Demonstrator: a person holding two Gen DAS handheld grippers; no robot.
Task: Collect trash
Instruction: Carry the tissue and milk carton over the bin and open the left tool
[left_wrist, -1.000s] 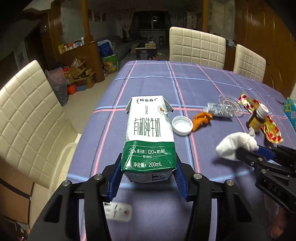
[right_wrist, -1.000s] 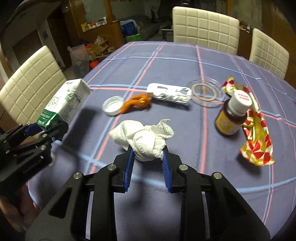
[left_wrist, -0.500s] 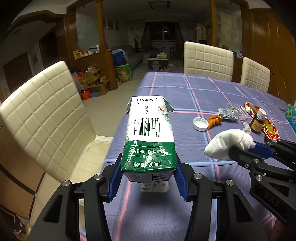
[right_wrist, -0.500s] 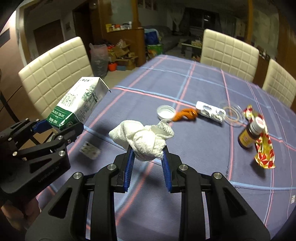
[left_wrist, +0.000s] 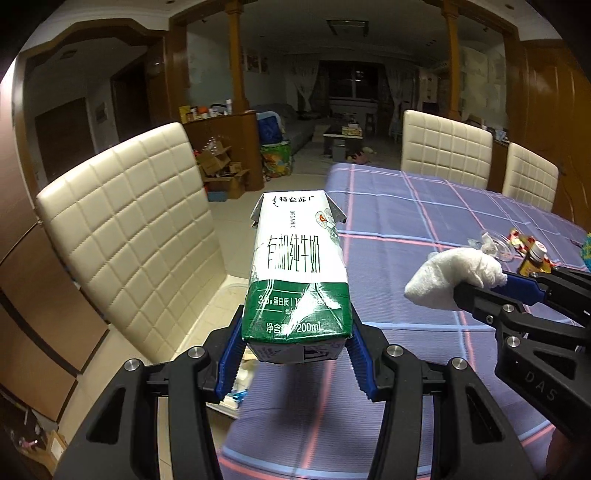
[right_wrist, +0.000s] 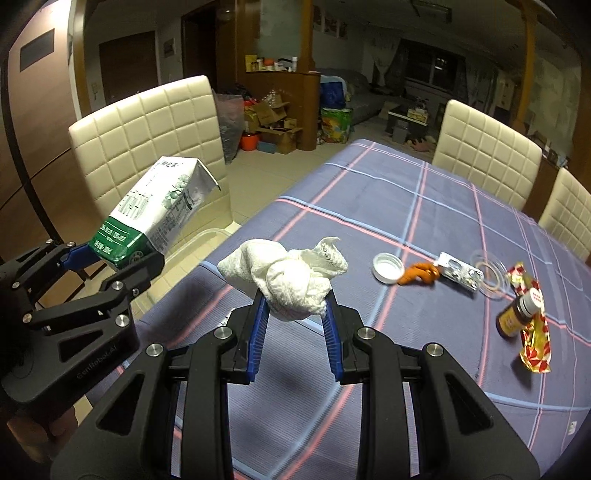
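Since a second ago both grippers have lifted and drawn back toward the left edge of the tabletop (left_wrist: 436, 206), so the cream chair (left_wrist: 125, 225) and the floor beside it now fill the left of each view, and the litter on the cloth sits farther off to the right.

Left wrist view: the left gripper (left_wrist: 295, 360) has its blue fingers (left_wrist: 231, 360) closed partway on the green base of a white-and-green milk carton (left_wrist: 297, 273), which stands up out of them, held in the air over the tabletop's left edge. Below the carton, on the floor beside the chair, lies the rim of a clear plastic bin (left_wrist: 236, 402). At the right the right gripper (left_wrist: 491, 286) comes in from the side holding a crumpled white tissue (left_wrist: 452, 275). Far right, a small brown bottle (left_wrist: 533, 256) stands on the cloth.

Right wrist view: the right gripper (right_wrist: 293, 321) has its fingers (right_wrist: 258, 325) squeezed nearly together on the wadded tissue (right_wrist: 291, 280), raised above the near-left part of the tabletop (right_wrist: 424, 206). To the left the left gripper (right_wrist: 110, 260) holds the carton (right_wrist: 155, 218) tilted, off past the table edge in front of the chair (right_wrist: 147, 136). Still lying on the cloth to the right are a white cap (right_wrist: 388, 267), an orange scrap (right_wrist: 419, 273) touching a foil blister pack (right_wrist: 458, 275), a clear round lid (right_wrist: 491, 275), the brown bottle (right_wrist: 521, 312) and a red-and-gold wrapper (right_wrist: 535, 343).
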